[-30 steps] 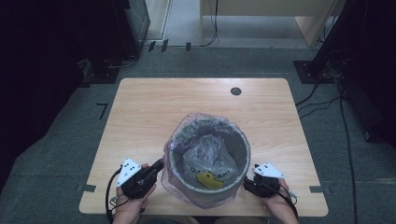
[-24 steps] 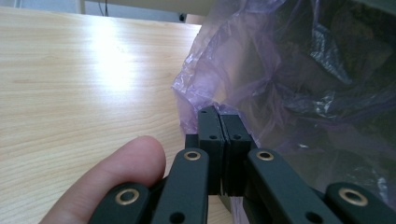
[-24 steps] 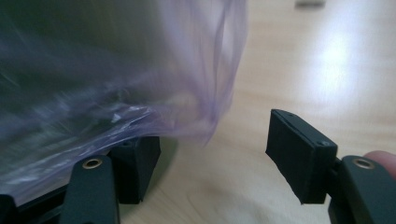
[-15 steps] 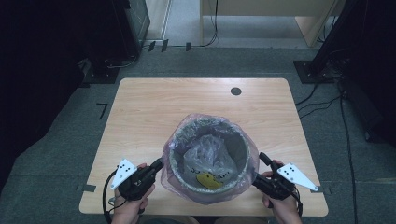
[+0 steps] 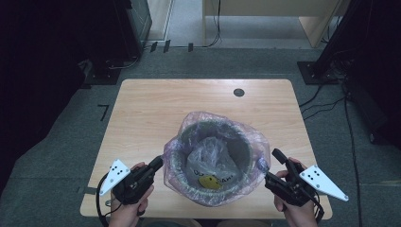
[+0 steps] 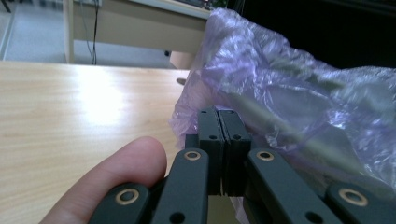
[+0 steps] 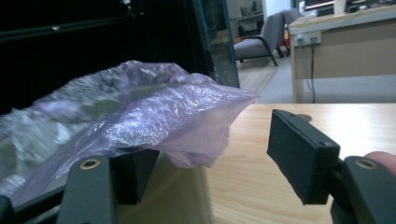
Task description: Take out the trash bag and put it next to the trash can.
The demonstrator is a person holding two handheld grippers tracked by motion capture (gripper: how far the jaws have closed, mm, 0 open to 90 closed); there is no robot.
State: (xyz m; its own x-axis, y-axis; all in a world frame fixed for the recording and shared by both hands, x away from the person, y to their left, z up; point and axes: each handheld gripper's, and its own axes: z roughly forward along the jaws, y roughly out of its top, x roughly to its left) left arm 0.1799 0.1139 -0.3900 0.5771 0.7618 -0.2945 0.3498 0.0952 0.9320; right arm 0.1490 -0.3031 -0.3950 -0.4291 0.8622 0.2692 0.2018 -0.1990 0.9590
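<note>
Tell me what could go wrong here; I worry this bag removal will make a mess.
1. The right claw is open around the thin purple plastic bag's edge; closing may miss it.
2. The left claw is shut beside the film and may tear it.
3. Lifting unevenly could tip the round grey bin, holding a yellow-printed wrapper.

bin (image 5: 213,161) on table (image 5: 156,113) | bag (image 5: 215,165) in bin

One wooden table (image 5: 156,113), one grey bin (image 5: 182,165), one purple liner bag (image 5: 255,137), one clear inner bag (image 5: 210,153), two grippers: left gripper (image 5: 157,164), right gripper (image 5: 269,165).
</note>
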